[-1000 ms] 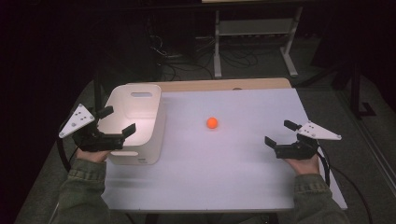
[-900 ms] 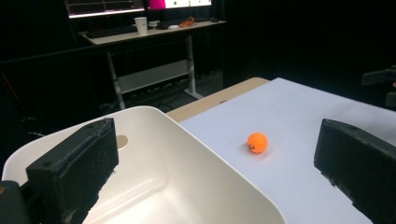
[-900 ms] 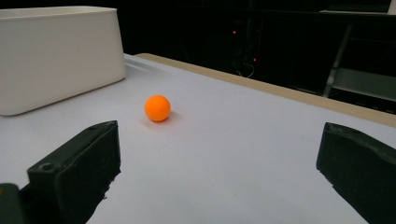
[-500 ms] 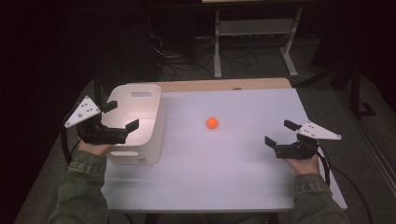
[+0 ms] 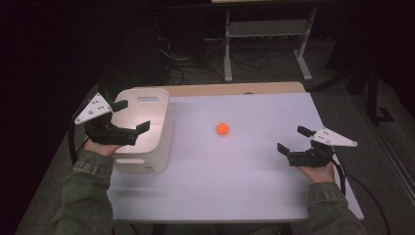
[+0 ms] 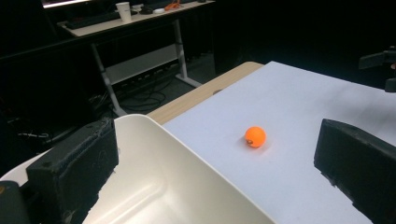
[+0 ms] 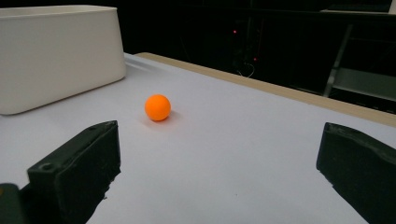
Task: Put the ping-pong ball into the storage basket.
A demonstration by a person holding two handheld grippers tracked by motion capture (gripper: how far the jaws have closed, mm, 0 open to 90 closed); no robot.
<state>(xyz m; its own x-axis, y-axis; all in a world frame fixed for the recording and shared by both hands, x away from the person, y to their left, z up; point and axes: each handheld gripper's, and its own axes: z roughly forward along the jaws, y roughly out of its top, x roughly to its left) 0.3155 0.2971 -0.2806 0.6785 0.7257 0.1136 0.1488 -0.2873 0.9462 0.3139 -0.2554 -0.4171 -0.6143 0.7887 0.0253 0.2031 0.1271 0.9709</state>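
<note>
White table (image 5: 244,186): orange ball (image 5: 222,129) mid-surface; both hand-held grippers wide open, empty, near side edges.

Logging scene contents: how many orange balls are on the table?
1. The orange ball lies on the white table near its middle, right of the white bin. The bin's visible inside holds none; part is hidden.

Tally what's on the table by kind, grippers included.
Orange ball: 1
White bin: 1
Handheld grippers: 2, left and right, both open and empty
Total: 4
</note>
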